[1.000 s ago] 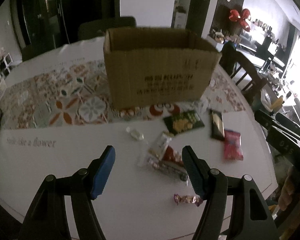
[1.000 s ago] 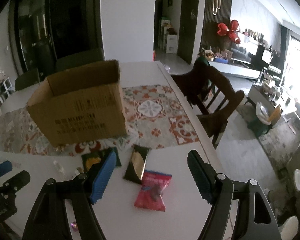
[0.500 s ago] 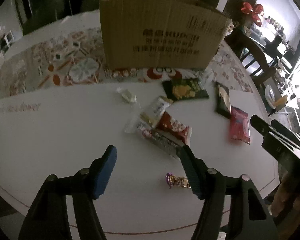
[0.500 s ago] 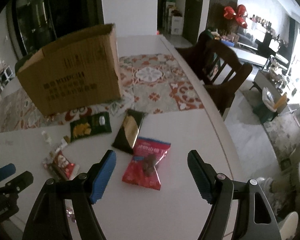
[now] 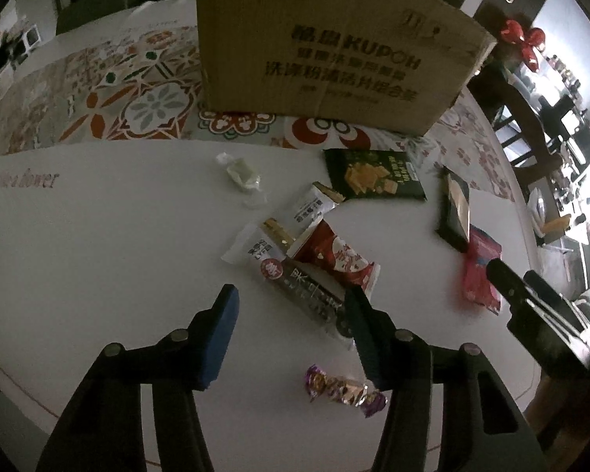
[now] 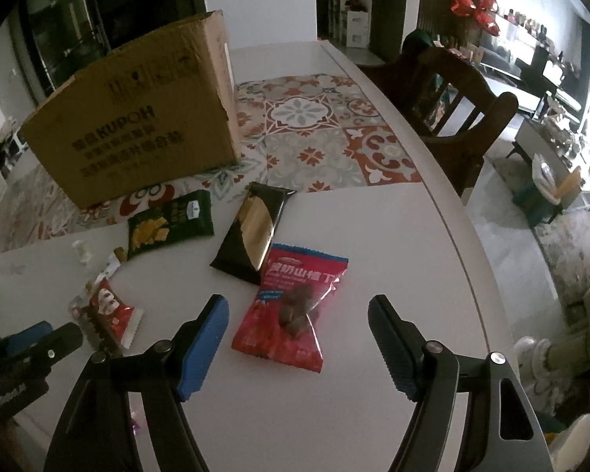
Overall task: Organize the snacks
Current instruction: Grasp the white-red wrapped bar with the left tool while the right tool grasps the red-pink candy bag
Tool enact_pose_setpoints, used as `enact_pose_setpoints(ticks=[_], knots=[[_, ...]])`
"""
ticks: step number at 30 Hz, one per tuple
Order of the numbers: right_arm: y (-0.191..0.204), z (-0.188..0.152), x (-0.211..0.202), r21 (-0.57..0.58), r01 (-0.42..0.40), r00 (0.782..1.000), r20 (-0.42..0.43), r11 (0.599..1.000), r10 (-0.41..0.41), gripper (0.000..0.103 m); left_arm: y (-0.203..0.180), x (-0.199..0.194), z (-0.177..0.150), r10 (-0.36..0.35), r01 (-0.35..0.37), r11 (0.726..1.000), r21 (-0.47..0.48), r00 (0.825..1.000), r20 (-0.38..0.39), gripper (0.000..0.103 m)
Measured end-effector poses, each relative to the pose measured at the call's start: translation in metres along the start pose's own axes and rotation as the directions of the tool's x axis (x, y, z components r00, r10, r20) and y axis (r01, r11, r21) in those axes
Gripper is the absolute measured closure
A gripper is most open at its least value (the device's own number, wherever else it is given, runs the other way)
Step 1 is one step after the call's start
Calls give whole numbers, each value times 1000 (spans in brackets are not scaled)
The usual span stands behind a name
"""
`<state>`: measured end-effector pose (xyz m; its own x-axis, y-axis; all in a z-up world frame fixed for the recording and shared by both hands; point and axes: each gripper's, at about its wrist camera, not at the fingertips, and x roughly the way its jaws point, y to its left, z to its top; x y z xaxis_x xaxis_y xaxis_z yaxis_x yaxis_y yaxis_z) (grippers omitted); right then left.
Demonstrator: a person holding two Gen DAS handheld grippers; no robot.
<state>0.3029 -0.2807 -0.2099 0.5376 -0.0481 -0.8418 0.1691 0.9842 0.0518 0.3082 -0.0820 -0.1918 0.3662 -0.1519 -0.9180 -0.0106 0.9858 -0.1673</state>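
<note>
A cardboard box [image 5: 326,51] stands at the back of the white table [image 5: 98,255]; it also shows in the right wrist view [image 6: 137,122]. Loose snacks lie in front of it. My left gripper [image 5: 291,305] is open, low over a dark bar packet [image 5: 310,295] beside a red-white packet [image 5: 334,259]. A purple candy [image 5: 346,389] lies just below it. My right gripper [image 6: 299,312] is open, straddling a red packet [image 6: 295,306]. A black-gold packet [image 6: 255,232] and a green cracker packet [image 6: 169,224] lie beyond it.
A patterned runner [image 6: 314,137] lies under the box. A white wrapped candy [image 5: 240,173] and white sachets [image 5: 310,208] lie mid-table. A wooden chair [image 6: 452,118] stands at the table's right edge [image 6: 464,236].
Both grippers have moved down and forward toward the snacks. The left has come over the dark bar packet, the right around the red packet. Both stay open.
</note>
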Motion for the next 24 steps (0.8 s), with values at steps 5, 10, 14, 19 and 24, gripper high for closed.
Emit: enact_pose_setpoints(ticks=[5,10,14,19,24], knots=[[-1,2,10,15,-11,1000,-21,1000,11,30,1,12,2,-8,7,999,-37,1000,-14,54],[1,3,17,12,-17,999,-29,1000,17,31,0,17,3,-9,8,999,-54,1000,-21,56],[2,4,23,10,-21,999,-44,1000,21,37,-1,20,3,-8,7,998,-57,1000,-23,60],[3,4,29,11,-29,998,-57,1000,30,41,0,26,3,-21,18,997,-75,999,-36,67],[7,5,30,-12,-32,998,-52,999,31,47,0,25,2,-23,20,997,-77,999,-36,77]])
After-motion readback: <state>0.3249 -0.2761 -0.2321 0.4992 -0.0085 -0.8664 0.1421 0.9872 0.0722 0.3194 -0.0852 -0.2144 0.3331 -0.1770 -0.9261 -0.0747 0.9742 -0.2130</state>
